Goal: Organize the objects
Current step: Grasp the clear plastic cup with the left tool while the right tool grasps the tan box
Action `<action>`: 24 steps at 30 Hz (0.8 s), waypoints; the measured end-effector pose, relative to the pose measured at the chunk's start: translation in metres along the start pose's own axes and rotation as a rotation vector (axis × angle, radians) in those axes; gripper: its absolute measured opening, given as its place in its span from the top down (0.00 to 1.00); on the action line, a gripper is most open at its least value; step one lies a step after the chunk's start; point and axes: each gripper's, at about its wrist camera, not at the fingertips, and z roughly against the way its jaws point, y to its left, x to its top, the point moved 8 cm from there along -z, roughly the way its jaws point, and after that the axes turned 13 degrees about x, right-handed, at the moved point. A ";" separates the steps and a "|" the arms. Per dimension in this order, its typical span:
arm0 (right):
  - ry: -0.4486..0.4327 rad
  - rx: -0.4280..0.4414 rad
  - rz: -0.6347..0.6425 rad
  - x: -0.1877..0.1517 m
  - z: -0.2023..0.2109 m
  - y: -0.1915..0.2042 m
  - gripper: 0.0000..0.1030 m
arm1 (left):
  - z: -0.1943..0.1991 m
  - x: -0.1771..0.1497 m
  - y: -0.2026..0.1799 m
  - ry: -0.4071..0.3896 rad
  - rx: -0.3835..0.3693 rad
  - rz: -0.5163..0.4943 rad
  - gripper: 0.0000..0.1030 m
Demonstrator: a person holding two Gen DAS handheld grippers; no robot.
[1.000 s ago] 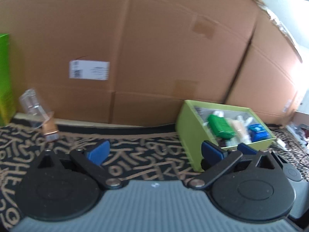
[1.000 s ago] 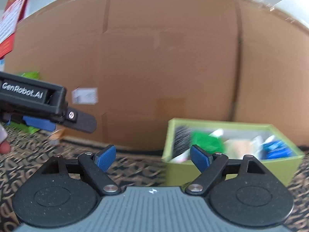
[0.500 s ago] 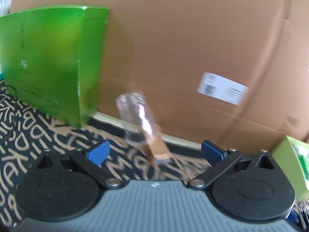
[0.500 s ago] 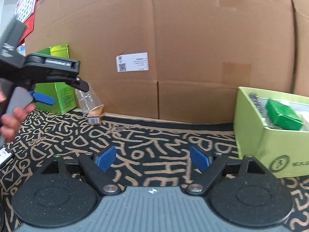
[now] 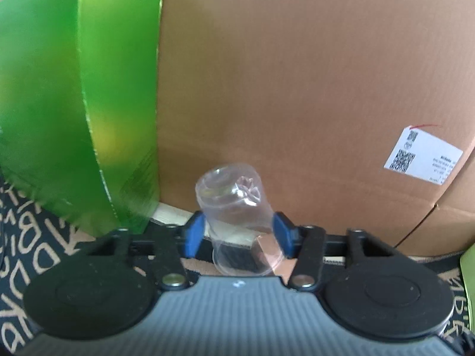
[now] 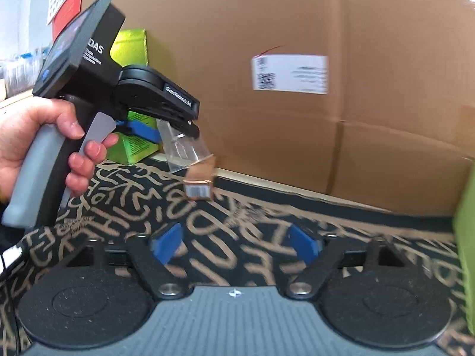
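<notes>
Left gripper jaws just closing around a clear plastic cup, pads at its sides, pressing or not unclear. Likely light, thin, easily crushed; best gripped gently mid-wall. Right gripper jaws apart, empty, over the patterned counter. Beyond, cardboard box.

Plastic cup right of box, seemingly against cardboard.

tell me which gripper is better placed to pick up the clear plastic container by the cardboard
Left. The left gripper has just been closing with the clear plastic container between its blue pads. The right gripper stands open over the patterned cloth, well short of it.
</notes>
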 end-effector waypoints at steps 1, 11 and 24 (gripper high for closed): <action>0.011 0.013 -0.005 0.003 -0.010 0.002 0.25 | -0.001 0.000 0.001 0.000 -0.009 -0.004 0.52; 0.060 0.037 -0.030 0.030 -0.078 0.011 0.37 | -0.004 0.005 0.014 -0.002 -0.015 -0.025 0.36; 0.085 0.002 -0.040 0.022 -0.063 -0.002 0.66 | -0.013 -0.007 0.020 0.046 -0.043 -0.060 0.55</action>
